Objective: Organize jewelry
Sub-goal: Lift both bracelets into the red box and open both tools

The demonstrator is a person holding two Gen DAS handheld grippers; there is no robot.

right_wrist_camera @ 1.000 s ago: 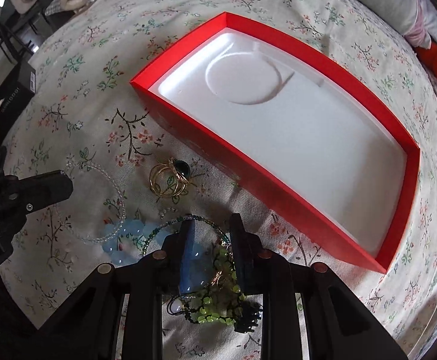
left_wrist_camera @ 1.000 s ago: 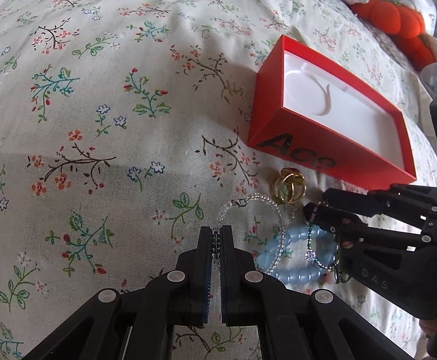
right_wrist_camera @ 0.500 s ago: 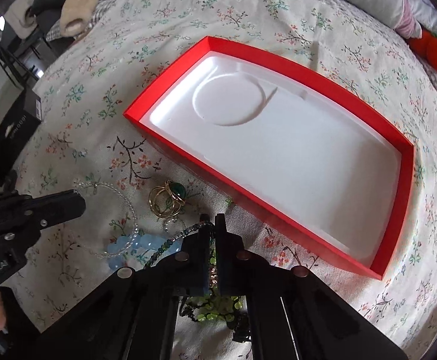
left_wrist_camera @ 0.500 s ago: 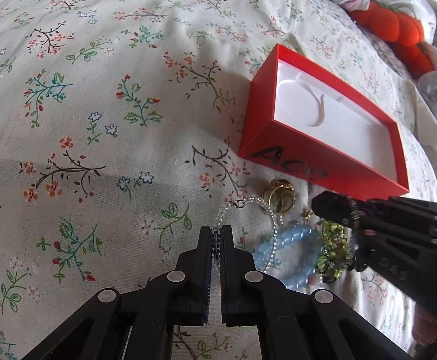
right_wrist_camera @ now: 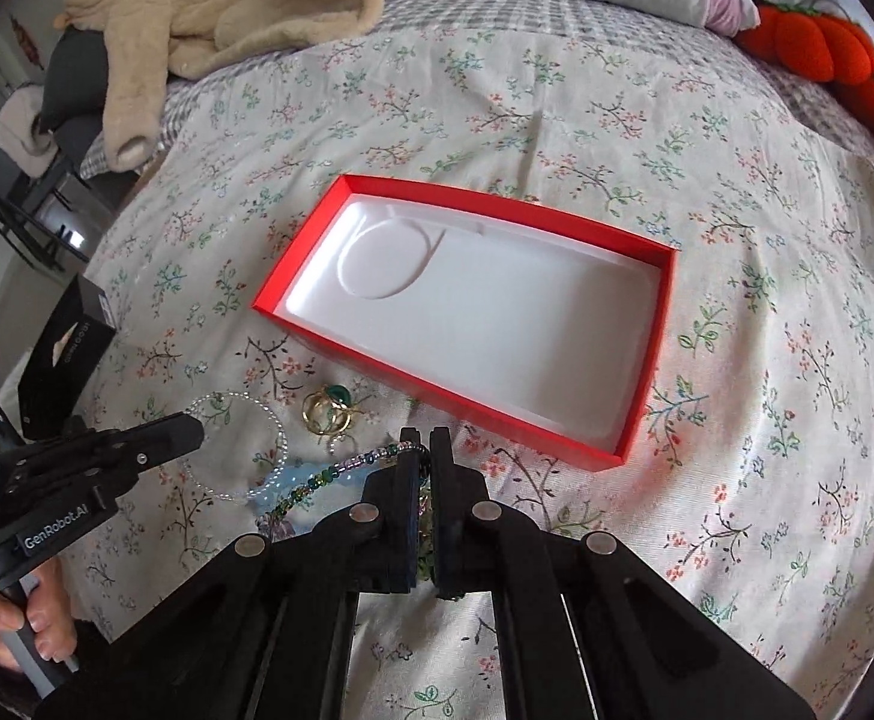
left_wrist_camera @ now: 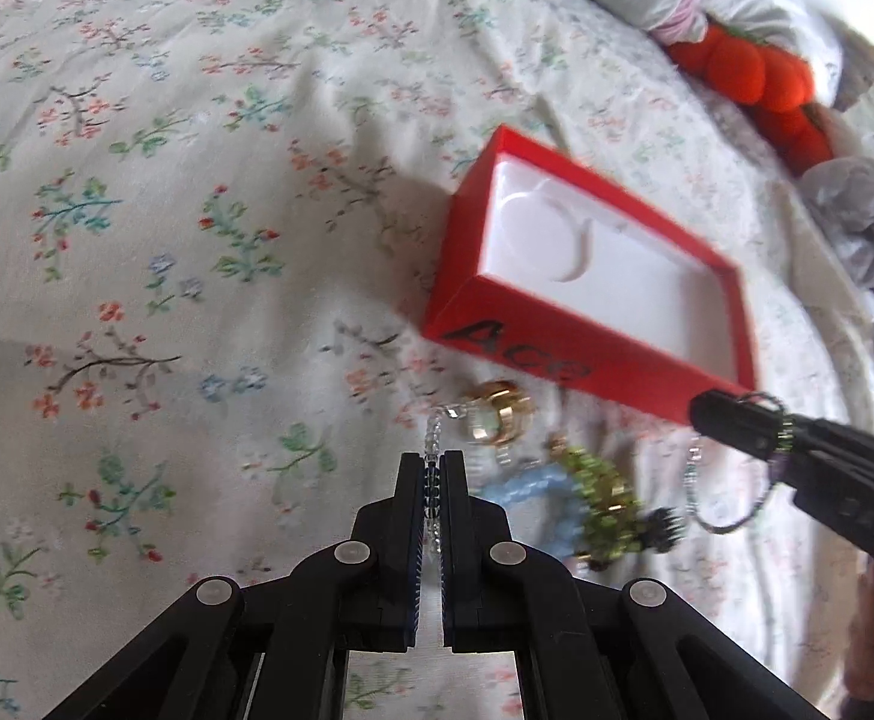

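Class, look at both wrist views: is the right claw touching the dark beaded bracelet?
Touching. The right wrist view shows the right claw shut on the dark beaded bracelet, whose strand runs out from between its pads.

Both grippers are matte black plastic, each with two flat fingers on scissor-like linkage arms pinned by round silver rivets. The left gripper (right_wrist_camera: 194, 429) carries white "GenRobot.AI" lettering on its side and a grey handle. The right gripper (right_wrist_camera: 424, 444) has blue-ribbed inner pads.
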